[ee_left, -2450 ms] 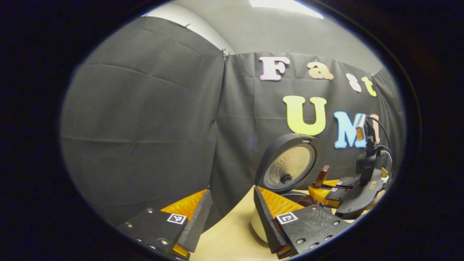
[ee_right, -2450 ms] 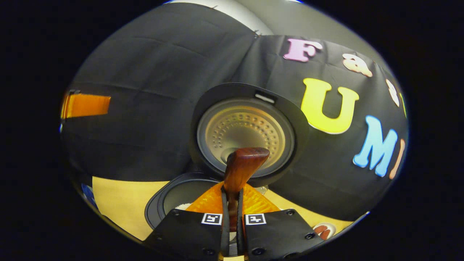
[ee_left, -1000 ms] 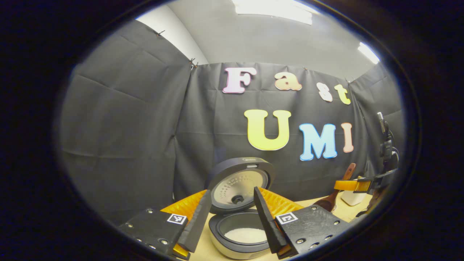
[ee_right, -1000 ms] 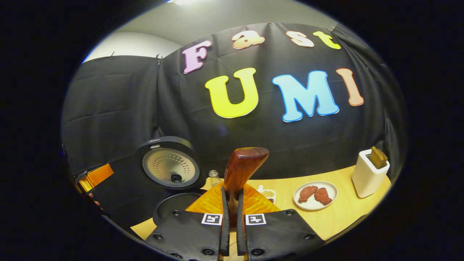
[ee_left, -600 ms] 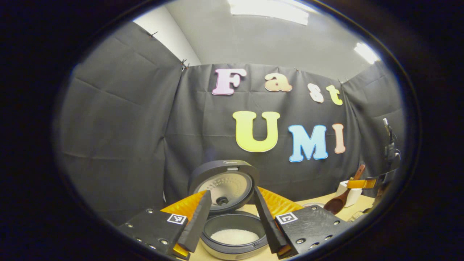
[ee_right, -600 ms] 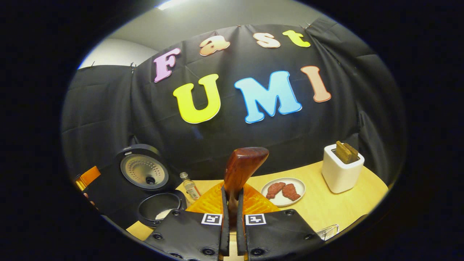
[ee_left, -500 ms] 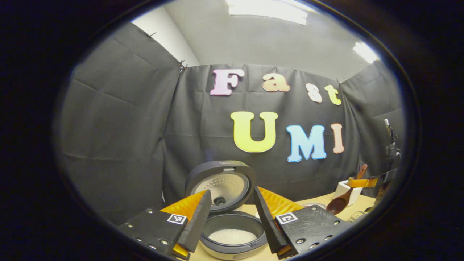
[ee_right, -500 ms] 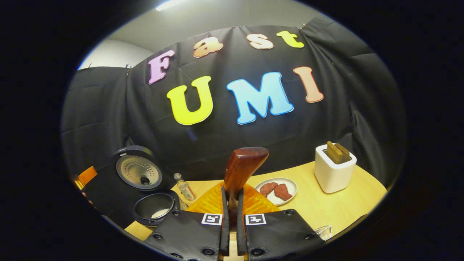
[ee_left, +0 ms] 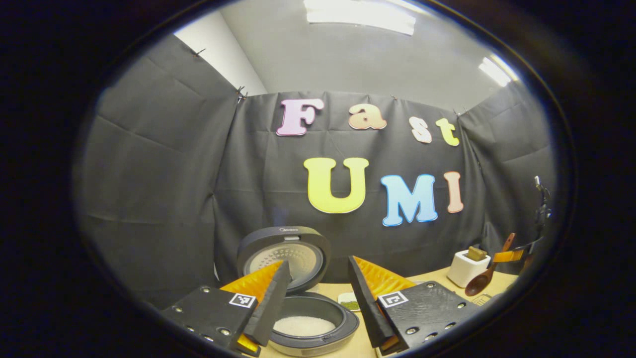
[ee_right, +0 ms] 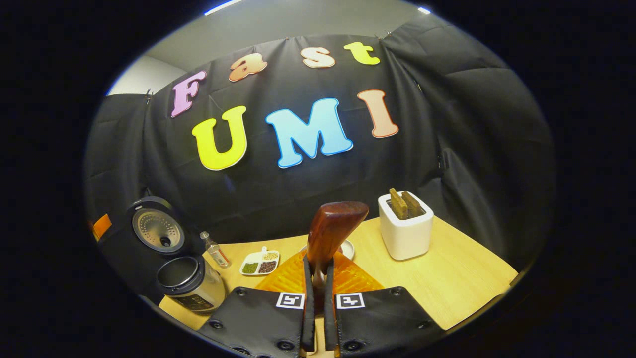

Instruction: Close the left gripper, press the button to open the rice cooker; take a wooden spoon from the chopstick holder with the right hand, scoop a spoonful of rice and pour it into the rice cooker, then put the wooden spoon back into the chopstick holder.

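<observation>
My right tool [ee_right: 318, 293] is clamped on the reddish-brown wooden spoon [ee_right: 332, 229], the white square chopstick holder [ee_right: 405, 226] ahead-right already holds utensils, so a skewed lowering could jam; left tool [ee_left: 318, 303] gapes empty.

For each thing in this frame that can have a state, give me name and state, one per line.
Rice cooker: lid up, white rice inside.
Wooden spoon: clamped by the handle in the right hand-held gripper, off the table.
Chopstick holder: upright on the table, two wooden pieces in it.
Left hand-held gripper: open, holding nothing.
Small bottle: upright.
</observation>
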Demonstrator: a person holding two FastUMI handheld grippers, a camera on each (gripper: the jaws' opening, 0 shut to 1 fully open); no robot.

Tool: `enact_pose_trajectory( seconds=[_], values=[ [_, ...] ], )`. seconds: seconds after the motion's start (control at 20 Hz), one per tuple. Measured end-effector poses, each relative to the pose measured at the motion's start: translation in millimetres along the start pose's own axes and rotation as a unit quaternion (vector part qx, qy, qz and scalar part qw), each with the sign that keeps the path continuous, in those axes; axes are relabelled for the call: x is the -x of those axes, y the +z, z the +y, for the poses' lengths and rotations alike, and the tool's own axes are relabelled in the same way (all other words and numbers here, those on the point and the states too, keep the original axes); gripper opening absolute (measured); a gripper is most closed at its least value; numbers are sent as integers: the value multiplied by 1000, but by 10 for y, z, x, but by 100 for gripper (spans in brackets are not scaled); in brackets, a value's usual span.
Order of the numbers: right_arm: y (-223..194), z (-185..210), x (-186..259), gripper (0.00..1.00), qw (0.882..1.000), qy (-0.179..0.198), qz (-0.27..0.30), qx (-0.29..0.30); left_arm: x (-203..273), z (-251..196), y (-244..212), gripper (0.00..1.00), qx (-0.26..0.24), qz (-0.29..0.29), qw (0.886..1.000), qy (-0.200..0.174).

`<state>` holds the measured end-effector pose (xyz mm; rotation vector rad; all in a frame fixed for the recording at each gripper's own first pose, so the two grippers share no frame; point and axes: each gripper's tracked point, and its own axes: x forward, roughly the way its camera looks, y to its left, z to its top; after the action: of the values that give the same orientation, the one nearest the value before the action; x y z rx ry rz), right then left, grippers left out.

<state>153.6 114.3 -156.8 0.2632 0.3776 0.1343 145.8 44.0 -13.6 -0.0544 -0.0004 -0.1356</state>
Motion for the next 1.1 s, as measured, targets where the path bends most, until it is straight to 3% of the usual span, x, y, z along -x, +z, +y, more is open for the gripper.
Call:
enact_pose_trajectory(
  seconds=[0.3,0.6,0.7,1.1],
  values=[
    [-319,-467,87,10,999,-37,33,-2,27,-124,20,73,-4,1,1000,0],
    [-681,-666,110,10,996,-51,73,-5,73,-157,28,73,-12,7,1000,5],
    [-798,-707,99,6,995,-53,86,-9,93,-144,49,73,-13,6,1000,8],
    [-1221,-716,106,12,988,-38,141,-44,142,-106,124,73,-17,3,1000,19]
  ],
)
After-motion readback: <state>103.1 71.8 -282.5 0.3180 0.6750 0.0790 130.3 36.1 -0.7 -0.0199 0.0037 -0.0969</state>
